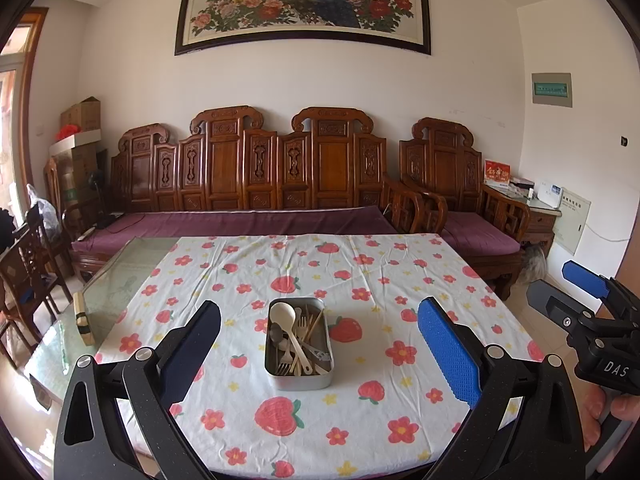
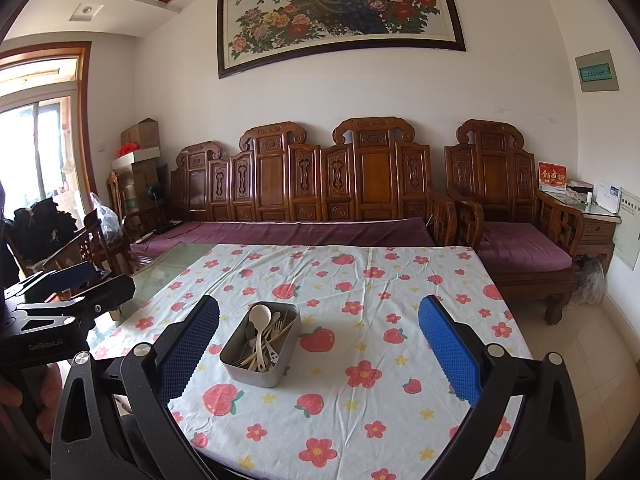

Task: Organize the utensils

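Observation:
A grey metal tin sits on the flowered tablecloth near the table's middle. It holds a cream ladle-shaped spoon, forks, chopsticks and other utensils in a jumble. My left gripper is open and empty, above the near table edge, with the tin centred between its fingers further out. My right gripper is open and empty too; the tin lies ahead and left of its centre. Each gripper shows at the edge of the other's view.
The cloth covers the right part of a glass-topped table. A small wooden block lies on the bare glass at left. A carved wooden sofa stands behind the table, and wooden chairs at left.

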`<move>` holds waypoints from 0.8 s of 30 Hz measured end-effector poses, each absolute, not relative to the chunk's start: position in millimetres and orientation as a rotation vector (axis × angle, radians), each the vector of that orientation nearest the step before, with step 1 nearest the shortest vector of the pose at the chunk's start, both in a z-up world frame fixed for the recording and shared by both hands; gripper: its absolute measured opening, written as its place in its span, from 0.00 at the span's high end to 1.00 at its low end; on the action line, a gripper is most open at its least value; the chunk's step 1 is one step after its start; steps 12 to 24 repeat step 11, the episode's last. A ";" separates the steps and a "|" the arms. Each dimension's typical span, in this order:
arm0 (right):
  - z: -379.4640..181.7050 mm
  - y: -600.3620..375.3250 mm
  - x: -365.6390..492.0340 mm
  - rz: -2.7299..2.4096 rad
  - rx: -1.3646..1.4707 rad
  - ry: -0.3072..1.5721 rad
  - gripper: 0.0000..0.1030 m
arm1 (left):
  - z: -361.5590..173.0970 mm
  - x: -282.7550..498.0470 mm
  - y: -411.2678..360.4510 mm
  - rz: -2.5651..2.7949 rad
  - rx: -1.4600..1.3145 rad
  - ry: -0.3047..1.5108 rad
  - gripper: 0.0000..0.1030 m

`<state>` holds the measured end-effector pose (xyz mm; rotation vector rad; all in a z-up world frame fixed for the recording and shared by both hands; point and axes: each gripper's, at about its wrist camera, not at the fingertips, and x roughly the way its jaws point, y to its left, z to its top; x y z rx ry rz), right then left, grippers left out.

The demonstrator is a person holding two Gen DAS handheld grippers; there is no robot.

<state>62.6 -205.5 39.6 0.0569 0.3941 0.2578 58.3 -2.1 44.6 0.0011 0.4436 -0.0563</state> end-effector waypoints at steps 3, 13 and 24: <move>40.2 -205.3 62.5 0.256 0.055 0.392 0.02 | 44.0 58.5 -2.3 -0.059 0.002 0.445 0.07; 39.9 -204.4 62.6 0.257 0.056 0.393 0.02 | 43.9 58.6 -2.0 -0.060 -0.002 0.445 0.07; 39.9 -204.4 62.6 0.257 0.056 0.393 0.02 | 43.9 58.6 -2.0 -0.060 -0.002 0.445 0.07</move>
